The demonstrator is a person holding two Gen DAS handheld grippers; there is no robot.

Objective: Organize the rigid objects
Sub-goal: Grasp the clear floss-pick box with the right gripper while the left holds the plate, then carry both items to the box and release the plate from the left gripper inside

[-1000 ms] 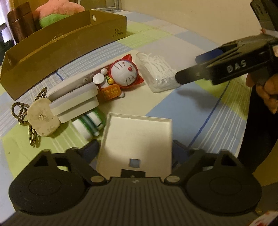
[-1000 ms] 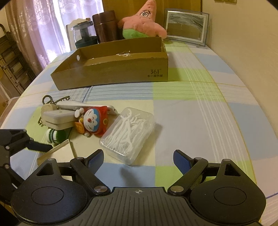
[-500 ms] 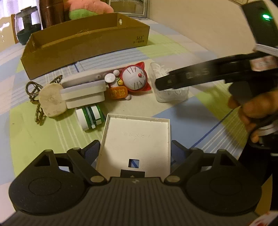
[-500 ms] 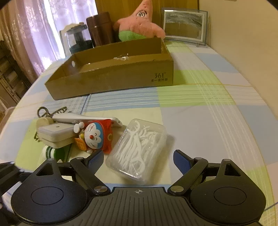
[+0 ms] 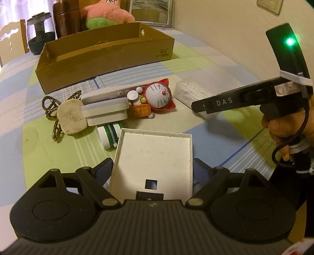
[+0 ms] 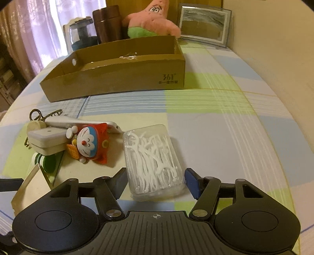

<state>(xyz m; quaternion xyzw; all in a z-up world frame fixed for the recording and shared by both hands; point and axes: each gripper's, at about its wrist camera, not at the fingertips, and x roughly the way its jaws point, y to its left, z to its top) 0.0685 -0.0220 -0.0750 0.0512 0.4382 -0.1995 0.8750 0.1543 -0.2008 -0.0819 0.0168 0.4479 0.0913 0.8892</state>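
Nearest the left wrist camera, the left hand-held gripper (image 5: 152, 174) stands fairly wide, holding a shallow white rectangular plastic tray (image 5: 153, 158) between its blue pads. In the right wrist view, the right hand-held gripper (image 6: 156, 181) is closing its jaws around a clear plastic box of white floss picks (image 6: 154, 161) that lies on the checked blue, green and white surface (image 6: 225, 141); whether the pads are pressing yet cannot be told. To grip well, it seems best to close squarely on the box's long sides and low, as the smooth plastic may slip. At about ten o'clock from the box lie a red and white cartoon cat figure (image 6: 88, 145), a stacked white case (image 6: 46, 142), a green and white roll (image 6: 46, 161) and a silver remote (image 6: 82, 122). Farther, at twelve o'clock, sits the open brown cardboard box (image 6: 117, 78), the likely destination, printed "361°" above small unreadable characters. Seen from the left camera, the right hand-held gripper reads "DAS". Beyond stands a pink star plush toy (image 6: 151, 17).
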